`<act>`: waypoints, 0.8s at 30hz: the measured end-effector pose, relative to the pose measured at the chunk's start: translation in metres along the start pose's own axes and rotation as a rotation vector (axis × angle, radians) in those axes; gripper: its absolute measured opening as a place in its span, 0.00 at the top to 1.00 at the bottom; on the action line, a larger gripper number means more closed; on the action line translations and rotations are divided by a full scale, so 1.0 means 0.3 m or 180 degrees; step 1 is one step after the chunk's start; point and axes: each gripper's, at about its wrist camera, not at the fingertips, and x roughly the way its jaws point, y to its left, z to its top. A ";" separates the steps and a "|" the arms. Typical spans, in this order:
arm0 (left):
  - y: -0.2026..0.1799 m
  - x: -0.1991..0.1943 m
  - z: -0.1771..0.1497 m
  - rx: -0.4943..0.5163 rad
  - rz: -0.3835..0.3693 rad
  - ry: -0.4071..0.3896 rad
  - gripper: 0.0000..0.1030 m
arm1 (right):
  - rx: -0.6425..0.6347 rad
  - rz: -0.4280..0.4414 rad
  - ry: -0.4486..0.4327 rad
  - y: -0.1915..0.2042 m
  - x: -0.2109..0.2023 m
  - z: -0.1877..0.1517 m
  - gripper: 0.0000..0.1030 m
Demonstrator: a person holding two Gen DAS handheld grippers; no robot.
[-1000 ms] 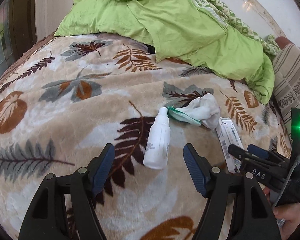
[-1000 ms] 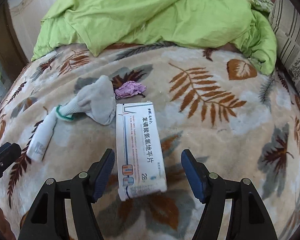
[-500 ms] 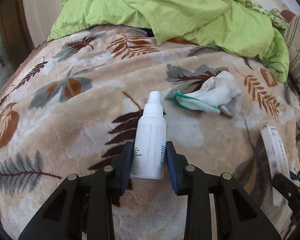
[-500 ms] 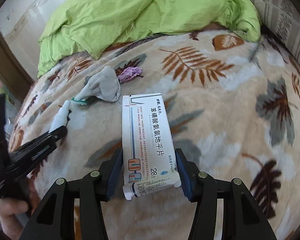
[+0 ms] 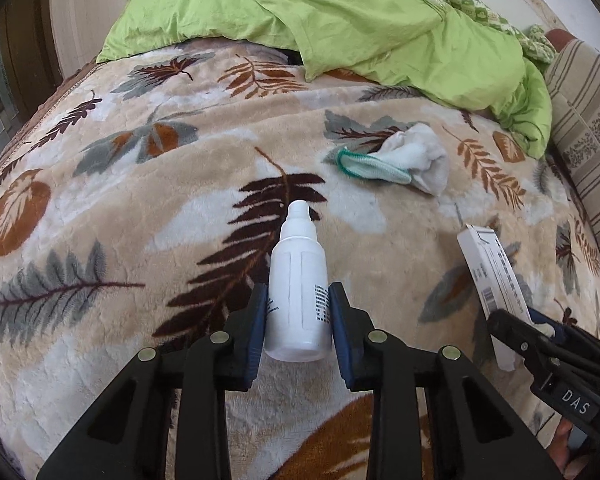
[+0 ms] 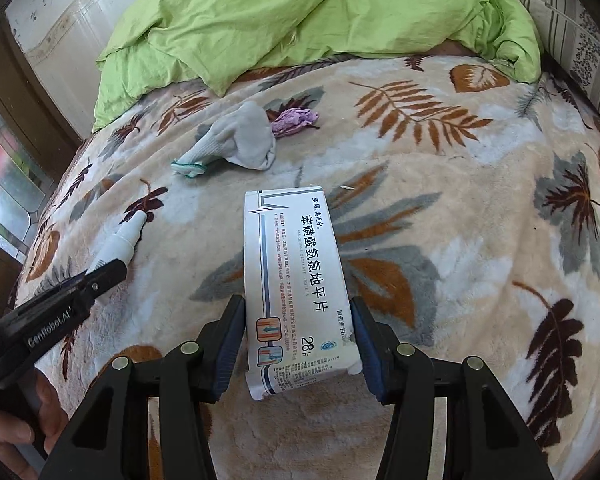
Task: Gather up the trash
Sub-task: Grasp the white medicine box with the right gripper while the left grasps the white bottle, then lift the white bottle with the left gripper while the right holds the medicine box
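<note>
- Left gripper (image 5: pixel 298 322) squeezing small white plastic bottle (image 5: pixel 297 292) above leaf-print fuzzy blanket (image 5: pixel 120 208).
- Right gripper (image 6: pixel 298 346) pinching flat white paper pill box (image 6: pixel 296 280).
- Farther off, lying on blanket: crumpled white sock (image 6: pixel 240 140), touching purple paper wad (image 6: pixel 294 120).

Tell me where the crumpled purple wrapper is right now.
In the right wrist view the crumpled purple wrapper lies on the leaf-print blanket, against the right side of the grey sock, just below the green duvet.
</note>
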 end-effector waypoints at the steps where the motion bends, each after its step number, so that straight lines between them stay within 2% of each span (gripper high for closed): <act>1: -0.003 0.005 0.000 0.0005 0.0010 0.0013 0.72 | -0.0015 -0.0012 -0.0004 0.004 0.001 -0.001 0.46; 5: -0.011 0.041 0.009 -0.0016 0.0044 0.0076 0.72 | -0.0058 -0.0111 0.0026 0.004 0.019 -0.003 0.45; 13: -0.042 0.060 0.017 0.0079 0.0277 -0.0042 0.72 | -0.0279 -0.0269 -0.0013 0.031 0.028 -0.020 0.46; 24: -0.068 -0.079 0.029 0.0022 0.0073 -0.0521 0.72 | -0.0217 -0.0314 -0.0350 0.012 -0.048 0.003 0.46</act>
